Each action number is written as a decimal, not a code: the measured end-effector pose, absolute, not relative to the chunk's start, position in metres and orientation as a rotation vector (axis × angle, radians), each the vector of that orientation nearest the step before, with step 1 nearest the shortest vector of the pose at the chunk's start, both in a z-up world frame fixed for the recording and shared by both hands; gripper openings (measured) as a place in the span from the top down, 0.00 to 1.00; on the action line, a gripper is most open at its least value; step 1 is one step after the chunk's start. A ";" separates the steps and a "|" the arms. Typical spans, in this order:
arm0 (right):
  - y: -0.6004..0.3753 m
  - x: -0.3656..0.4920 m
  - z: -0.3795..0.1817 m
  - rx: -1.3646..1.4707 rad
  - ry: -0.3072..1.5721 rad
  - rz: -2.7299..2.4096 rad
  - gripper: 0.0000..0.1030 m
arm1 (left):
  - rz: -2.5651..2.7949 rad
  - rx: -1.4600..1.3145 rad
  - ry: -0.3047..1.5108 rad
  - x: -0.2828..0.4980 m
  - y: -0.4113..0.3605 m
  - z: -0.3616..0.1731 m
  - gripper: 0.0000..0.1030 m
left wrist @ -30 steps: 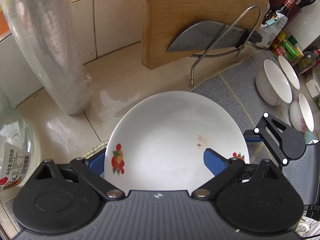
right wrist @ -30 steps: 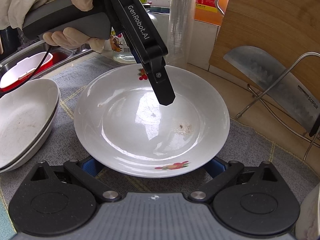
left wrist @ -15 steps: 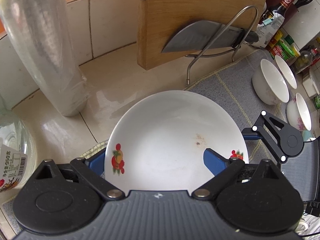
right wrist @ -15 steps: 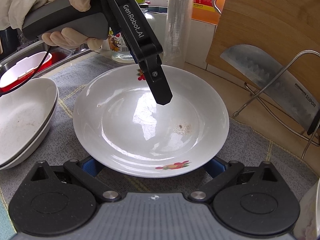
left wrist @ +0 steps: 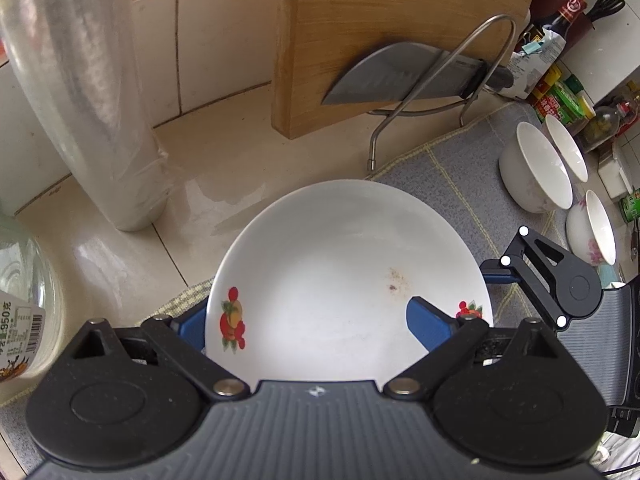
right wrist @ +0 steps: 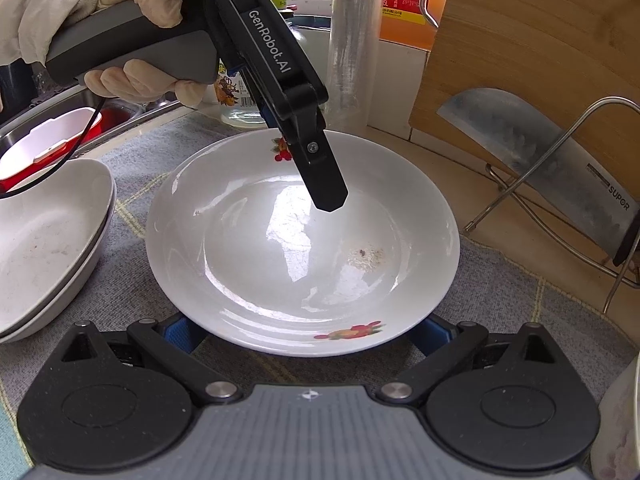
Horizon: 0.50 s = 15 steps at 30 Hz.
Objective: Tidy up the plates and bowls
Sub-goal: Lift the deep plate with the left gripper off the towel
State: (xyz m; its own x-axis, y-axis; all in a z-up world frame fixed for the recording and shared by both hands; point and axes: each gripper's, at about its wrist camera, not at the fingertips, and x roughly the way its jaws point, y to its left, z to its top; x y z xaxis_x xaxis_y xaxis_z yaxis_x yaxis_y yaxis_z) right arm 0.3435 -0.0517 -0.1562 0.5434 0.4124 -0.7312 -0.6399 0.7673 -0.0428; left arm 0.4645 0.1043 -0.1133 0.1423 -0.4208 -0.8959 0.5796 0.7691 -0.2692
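A white plate (right wrist: 304,240) with red fruit prints on its rim sits in the middle of both views, resting on a grey mat (right wrist: 520,300) with thin yellow lines. A small brown smear marks its well, right of centre.

The left gripper (left wrist: 316,320) comes in over the plate's far rim, seen from the right wrist camera as a black finger (right wrist: 324,184) hanging above the well without touching it. In its own view one blue pad (left wrist: 426,324) shows over the plate at lower right and the other (left wrist: 192,324) outside the rim at lower left, so the jaws stand wide with the rim between them (no pad visibly presses on it). A gloved hand (right wrist: 136,36) holds its grey handle at upper left.

The right gripper (right wrist: 308,332) sits at the near rim, its blue pads spread wide on either side below the plate's edge; whether they touch it I cannot tell.

At the left edge of the right wrist view, two stacked plates (right wrist: 44,248) lie on the mat. Three small bowls (left wrist: 536,168) stand at the right of the left wrist view. Behind, a wooden cutting board (left wrist: 400,20) and a cleaver (left wrist: 400,80) lean in a wire rack (left wrist: 432,88), and a clear film roll (left wrist: 80,92) stands upper left.
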 end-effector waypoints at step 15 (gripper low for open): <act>-0.051 0.340 -0.148 -0.332 0.781 0.639 0.00 | -0.730 0.161 1.214 0.456 0.102 -0.103 0.06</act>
